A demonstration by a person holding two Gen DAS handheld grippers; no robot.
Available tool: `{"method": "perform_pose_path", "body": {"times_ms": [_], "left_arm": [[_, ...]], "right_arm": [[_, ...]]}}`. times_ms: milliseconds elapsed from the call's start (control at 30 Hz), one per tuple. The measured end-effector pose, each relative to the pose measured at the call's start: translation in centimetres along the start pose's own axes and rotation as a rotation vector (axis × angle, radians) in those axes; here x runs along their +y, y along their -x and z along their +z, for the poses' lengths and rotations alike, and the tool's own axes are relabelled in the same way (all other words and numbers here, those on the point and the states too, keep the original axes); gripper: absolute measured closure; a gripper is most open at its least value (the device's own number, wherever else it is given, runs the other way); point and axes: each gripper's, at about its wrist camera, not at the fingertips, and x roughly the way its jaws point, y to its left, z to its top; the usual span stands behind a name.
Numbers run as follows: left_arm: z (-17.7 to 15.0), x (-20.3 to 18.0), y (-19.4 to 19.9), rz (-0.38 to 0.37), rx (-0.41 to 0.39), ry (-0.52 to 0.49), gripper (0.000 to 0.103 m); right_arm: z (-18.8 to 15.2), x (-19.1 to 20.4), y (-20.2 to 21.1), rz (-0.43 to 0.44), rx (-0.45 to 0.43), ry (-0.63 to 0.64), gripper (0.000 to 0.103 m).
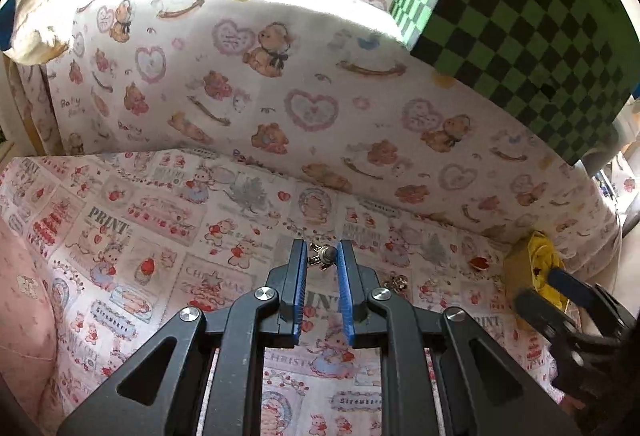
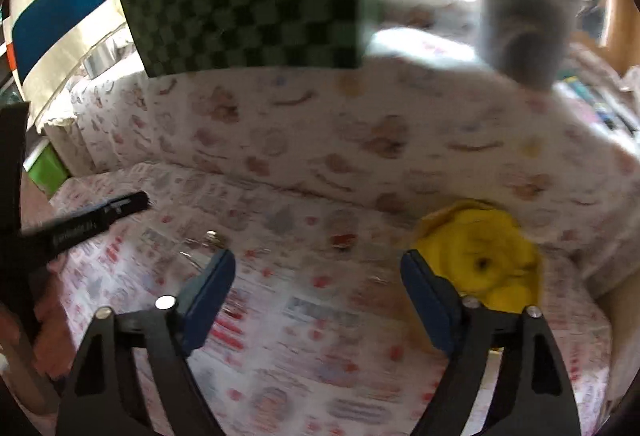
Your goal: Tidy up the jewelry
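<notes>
My left gripper [image 1: 323, 251] has its jaws nearly closed on a small silver charm [image 1: 325, 256], pinched at the very tips just above the printed cloth [image 1: 132, 236]. Risk: grip is thin, so the charm could slip or twist out w/ any jolt and get lost against the busy print. To the right lie another silver piece [image 1: 397, 282] and a red piece [image 1: 479, 262], then the yellow pouch [image 1: 540, 268]. My right gripper [image 2: 316, 272] hangs w/ jaws wide apart, holding nothing, near the pouch; its view is blurred, so a hasty swing could knock loose pieces about.
</notes>
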Motion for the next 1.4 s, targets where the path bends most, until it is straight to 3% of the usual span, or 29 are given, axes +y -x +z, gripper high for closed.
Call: {"method": "perform_pose_path", "body": {"times_ms": [233,400,467,600,867,1000,1100,1333,1400], "left_arm": [[0.5,1.2,1.5,0.031,-0.048,0.021,0.089],[0.9,2.9,0.8,0.058,-0.021,0.059,0.089],[0.9,3.1,0.6,0.066,-0.021,0.063,0.089],[1.0,3.2,0.6,0.075,-0.02,0.062,0.089],[0.5,1.0,2.8,0.085,-0.109,-0.019,0.089],[0.0,-1.2,4.3,0.184,-0.21,-0.132,0.089],[0.0,-1.6,5.0,0.141,-0.234,-0.137,0.089],[-1.0,-3.4,6.9,0.07,-0.324,-0.18,0.089],[-1.4,-3.9,6.6,0.112,-0.341,-0.189,0.089]], "right_arm": [[0.7,3.5,-4.9,0.103,0.106,-0.009,0.06],[1.0,5.2,-7.1,0.125,0.139,-0.025,0.069],[1.0,5.9,-7.4,0.12,0.144,-0.02,0.072],[0.6,7.1,-8.4,0.075,0.149,-0.001,0.089],[-1.5,6.2,-2.6,0.088,-0.02,0.067,0.089],[-3.2,4.4,0.8,0.081,-0.11,0.071,0.089],[-5.0,2.4,3.5,-0.002,-0.197,0.072,0.089],[-6.2,-3.5,8.0,0.012,-0.342,-0.017,0.09],[-6.1,-4.8,8.3,0.03,-0.357,-0.044,0.09]]}}
